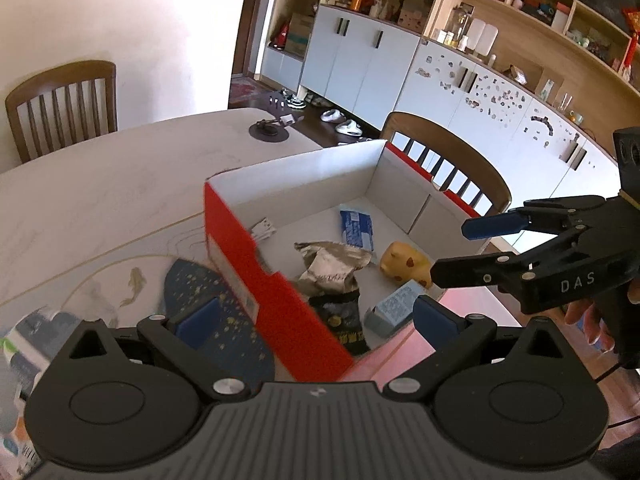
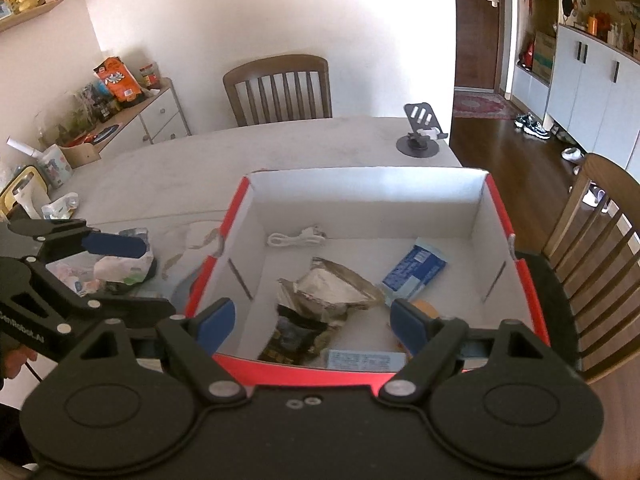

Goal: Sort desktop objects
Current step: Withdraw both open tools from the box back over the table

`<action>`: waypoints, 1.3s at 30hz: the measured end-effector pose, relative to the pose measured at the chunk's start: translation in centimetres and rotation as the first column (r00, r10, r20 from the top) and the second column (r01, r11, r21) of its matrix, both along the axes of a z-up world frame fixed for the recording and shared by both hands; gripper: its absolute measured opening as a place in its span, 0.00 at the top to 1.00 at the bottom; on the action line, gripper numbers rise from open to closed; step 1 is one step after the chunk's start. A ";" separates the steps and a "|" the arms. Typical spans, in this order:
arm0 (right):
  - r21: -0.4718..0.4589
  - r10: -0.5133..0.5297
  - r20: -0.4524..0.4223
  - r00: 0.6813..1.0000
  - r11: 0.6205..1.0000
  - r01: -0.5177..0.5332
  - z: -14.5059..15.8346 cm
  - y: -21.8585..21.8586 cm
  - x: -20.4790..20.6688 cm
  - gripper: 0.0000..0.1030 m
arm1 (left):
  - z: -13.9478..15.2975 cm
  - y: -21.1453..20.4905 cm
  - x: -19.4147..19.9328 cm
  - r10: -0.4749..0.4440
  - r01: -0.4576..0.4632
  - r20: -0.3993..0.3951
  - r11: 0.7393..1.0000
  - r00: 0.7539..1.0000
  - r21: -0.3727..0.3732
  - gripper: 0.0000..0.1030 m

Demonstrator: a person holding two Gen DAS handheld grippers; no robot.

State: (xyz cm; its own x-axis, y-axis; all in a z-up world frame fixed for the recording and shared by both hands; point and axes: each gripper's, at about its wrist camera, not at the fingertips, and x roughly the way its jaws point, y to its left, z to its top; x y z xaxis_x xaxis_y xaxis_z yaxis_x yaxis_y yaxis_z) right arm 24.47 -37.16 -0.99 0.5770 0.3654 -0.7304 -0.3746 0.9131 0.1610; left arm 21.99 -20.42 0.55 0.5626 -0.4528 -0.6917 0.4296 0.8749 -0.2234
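A red box with a white inside (image 1: 240,248) (image 2: 532,304) sits on the table. It holds a white cable (image 2: 296,238), a blue packet (image 2: 416,270), a crumpled foil bag (image 2: 332,292), a black snack packet (image 1: 344,320), a yellow toy (image 1: 404,264) and a pale blue box (image 1: 394,306). My left gripper (image 1: 316,316) is open over the box's near left corner. My right gripper (image 2: 312,322) is open and empty above the box's near edge; it also shows in the left wrist view (image 1: 456,250). The left gripper shows in the right wrist view (image 2: 132,272), open.
A dark blue spotted pad (image 1: 224,320) lies left of the box. Several packets (image 2: 116,268) lie on the table to the left. A black phone stand (image 2: 420,136) stands at the far edge. Wooden chairs (image 2: 280,88) (image 2: 596,264) stand behind and to the right.
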 end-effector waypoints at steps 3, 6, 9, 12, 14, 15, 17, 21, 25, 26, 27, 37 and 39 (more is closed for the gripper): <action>-0.005 0.004 0.005 1.000 1.000 -0.004 0.3 1.2 -0.4 0.18 | 0.1 1.3 -0.7 0.013 -0.013 0.007 1.000 1.000 0.001 0.00; -0.012 0.005 0.012 1.000 1.000 -0.005 0.5 2.5 -0.8 0.18 | 0.4 2.8 -1.3 0.027 -0.026 0.017 1.000 1.000 -0.013 0.00; -0.016 0.006 0.016 1.000 1.000 -0.006 0.8 3.8 -1.4 0.18 | 0.6 4.6 -2.2 0.045 -0.044 0.029 0.999 0.999 -0.023 0.00; -0.022 0.011 0.019 1.000 1.000 -0.010 1.0 5.4 -1.9 0.18 | 0.8 6.3 -3.0 0.062 -0.062 0.041 0.998 0.997 -0.015 0.00; -0.024 0.017 0.023 1.000 1.000 -0.017 1.2 6.6 -2.3 0.18 | 0.9 7.5 -3.6 0.075 -0.074 0.044 0.997 0.996 -0.012 0.00; -0.024 0.021 0.025 0.999 0.999 -0.020 1.3 7.2 -2.5 0.18 | 1.0 8.1 -3.8 0.082 -0.081 0.045 0.997 0.996 -0.014 0.00; -0.027 0.028 0.029 0.999 0.999 -0.027 1.4 8.4 -2.7 0.18 | 1.1 9.4 -4.4 0.091 -0.090 0.048 0.996 0.995 -0.014 0.00; -0.028 0.045 0.034 0.998 0.999 -0.044 1.7 10.9 -3.3 0.18 | 1.2 11.9 -5.5 0.106 -0.106 0.050 0.994 0.993 -0.010 0.00; -0.027 0.063 0.039 0.997 0.998 -0.062 1.7 13.2 -3.6 0.18 | 1.0 14.6 -6.3 0.132 -0.131 0.045 0.991 0.990 -0.011 0.00; -0.027 0.068 0.040 0.997 0.997 -0.067 1.7 13.9 -3.6 0.18 | 1.0 15.3 -6.4 0.140 -0.140 0.043 0.990 0.989 -0.009 0.00; -0.027 0.073 0.042 0.996 0.997 -0.071 1.7 14.4 -3.7 0.18 | 0.9 15.9 -6.6 0.147 -0.147 0.042 0.989 0.988 -0.009 0.00; -0.023 0.142 0.055 0.988 0.990 -0.141 1.6 20.1 -2.9 0.18 | 0.2 21.4 -7.5 0.243 -0.243 0.027 0.970 0.970 -0.004 0.00; -0.026 0.156 0.052 0.986 0.988 -0.155 1.5 21.0 -2.6 0.18 | -0.2 22.4 -7.5 0.264 -0.264 0.020 0.965 0.964 -0.003 0.00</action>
